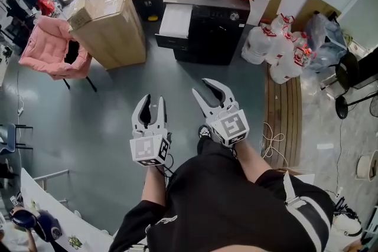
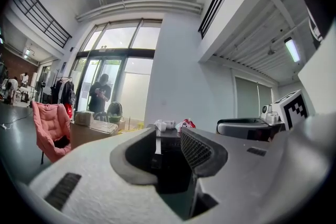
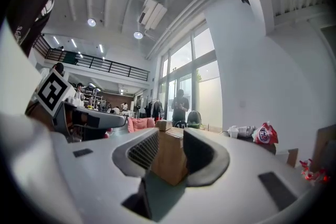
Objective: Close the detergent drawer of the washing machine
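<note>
Detergent drawer (image 1: 176,21) well ahead of both pairs of fingers (image 1: 142,113)

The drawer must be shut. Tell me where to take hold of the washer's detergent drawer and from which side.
Take the detergent drawer by its front end, coming from the front of the washing machine: it juts straight out toward the person, so pushing lengthwise should seat it.

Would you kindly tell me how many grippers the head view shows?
2: the left gripper low and left of centre, the right gripper just to its right. None seems hidden.
</note>
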`<state>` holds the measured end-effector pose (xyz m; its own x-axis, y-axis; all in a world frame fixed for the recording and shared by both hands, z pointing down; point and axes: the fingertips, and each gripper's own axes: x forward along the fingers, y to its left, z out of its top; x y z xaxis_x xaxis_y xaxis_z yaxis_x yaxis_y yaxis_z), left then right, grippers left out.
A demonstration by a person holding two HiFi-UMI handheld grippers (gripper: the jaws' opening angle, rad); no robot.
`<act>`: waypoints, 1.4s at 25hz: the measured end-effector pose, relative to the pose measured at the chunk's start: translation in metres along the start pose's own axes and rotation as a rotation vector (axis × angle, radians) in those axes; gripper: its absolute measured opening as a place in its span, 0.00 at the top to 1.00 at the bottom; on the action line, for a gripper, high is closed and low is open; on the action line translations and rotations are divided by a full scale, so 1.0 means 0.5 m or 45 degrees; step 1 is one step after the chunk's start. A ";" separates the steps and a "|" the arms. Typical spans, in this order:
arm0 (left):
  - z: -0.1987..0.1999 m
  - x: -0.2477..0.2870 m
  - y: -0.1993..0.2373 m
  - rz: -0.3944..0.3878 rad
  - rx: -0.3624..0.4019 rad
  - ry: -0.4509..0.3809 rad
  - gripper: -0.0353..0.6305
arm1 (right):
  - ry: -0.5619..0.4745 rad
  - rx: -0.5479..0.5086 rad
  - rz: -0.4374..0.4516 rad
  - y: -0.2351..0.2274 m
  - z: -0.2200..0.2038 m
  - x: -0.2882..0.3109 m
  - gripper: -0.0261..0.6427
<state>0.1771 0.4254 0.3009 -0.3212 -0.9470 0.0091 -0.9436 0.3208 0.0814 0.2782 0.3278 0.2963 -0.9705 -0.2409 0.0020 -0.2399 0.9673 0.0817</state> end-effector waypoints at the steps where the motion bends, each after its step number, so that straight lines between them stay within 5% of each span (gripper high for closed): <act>1: 0.001 0.018 0.002 0.000 0.000 0.002 0.73 | 0.001 0.005 -0.002 -0.014 -0.001 0.011 0.74; 19: -0.031 0.325 0.004 0.061 -0.032 0.104 0.73 | 0.047 0.079 0.043 -0.292 -0.058 0.165 0.74; 35: -0.044 0.466 0.083 0.043 -0.018 0.102 0.73 | 0.093 0.104 0.062 -0.357 -0.112 0.308 0.73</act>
<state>0.0651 0.2178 0.3282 -0.3451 -0.9341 0.0914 -0.9309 0.3531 0.0935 0.1728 0.1138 0.3376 -0.9777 -0.1956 0.0768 -0.1962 0.9806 -0.0014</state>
